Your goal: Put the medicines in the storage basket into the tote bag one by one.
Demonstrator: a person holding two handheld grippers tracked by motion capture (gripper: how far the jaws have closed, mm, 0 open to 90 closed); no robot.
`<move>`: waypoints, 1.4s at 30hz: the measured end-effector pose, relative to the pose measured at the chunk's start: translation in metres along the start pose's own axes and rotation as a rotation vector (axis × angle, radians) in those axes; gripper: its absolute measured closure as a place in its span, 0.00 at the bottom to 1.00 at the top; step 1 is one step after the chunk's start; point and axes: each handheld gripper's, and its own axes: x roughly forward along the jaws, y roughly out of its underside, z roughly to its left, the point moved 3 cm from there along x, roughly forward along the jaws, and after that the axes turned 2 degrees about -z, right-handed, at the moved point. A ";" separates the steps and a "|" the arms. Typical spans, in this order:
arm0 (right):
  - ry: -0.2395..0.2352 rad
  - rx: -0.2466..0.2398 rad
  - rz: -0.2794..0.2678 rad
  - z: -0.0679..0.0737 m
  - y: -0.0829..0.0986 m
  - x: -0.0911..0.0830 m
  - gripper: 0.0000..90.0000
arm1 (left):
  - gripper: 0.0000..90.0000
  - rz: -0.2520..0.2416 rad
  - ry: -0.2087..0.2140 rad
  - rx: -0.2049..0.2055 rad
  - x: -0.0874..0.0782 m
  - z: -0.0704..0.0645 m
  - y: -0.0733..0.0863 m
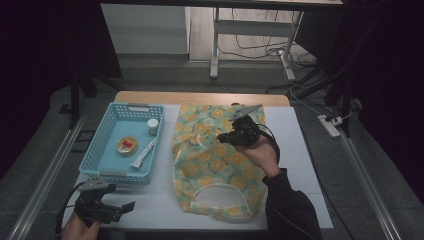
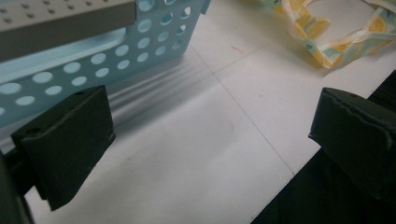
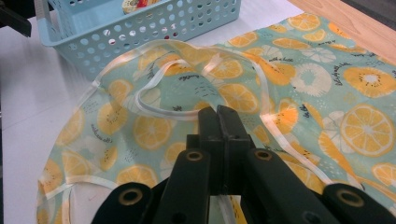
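Observation:
A teal bag printed with orange slices (image 1: 215,160) lies flat across the middle of the white table, its white handle loop at the near end. My right gripper (image 1: 222,136) sits over the bag's upper left part. In the right gripper view its jaws (image 3: 219,114) are pressed together on the bag's top fabric (image 3: 327,93), which bulges up around them. My left gripper (image 1: 131,206) rests low at the table's front left, open, with bare table between its jaws (image 2: 210,121). The bag's handle end (image 2: 322,32) lies beyond it.
A light blue perforated basket (image 1: 100,155) stands left of the bag and holds a white-capped bottle (image 1: 152,126), a round tin (image 1: 127,145) and a white tube (image 1: 143,153). Its wall (image 2: 93,60) is close to my left gripper. The table's wooden far edge (image 1: 200,97) lies behind the bag.

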 end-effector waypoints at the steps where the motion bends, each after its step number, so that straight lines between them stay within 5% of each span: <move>1: 0.000 -0.001 0.000 0.000 0.000 0.000 1.00 | 0.00 -0.001 0.002 0.004 -0.001 0.000 -0.001; 6: -0.003 -0.007 -0.002 0.001 -0.001 -0.001 1.00 | 0.00 -0.022 -0.011 0.032 -0.005 0.001 -0.004; 18: -0.004 -0.004 -0.010 0.000 -0.001 -0.003 1.00 | 0.00 -0.071 -0.042 0.003 -0.015 0.006 -0.017; 42: -0.011 -0.013 -0.016 0.001 -0.002 -0.005 1.00 | 0.00 -0.052 -0.102 0.028 -0.011 0.035 -0.059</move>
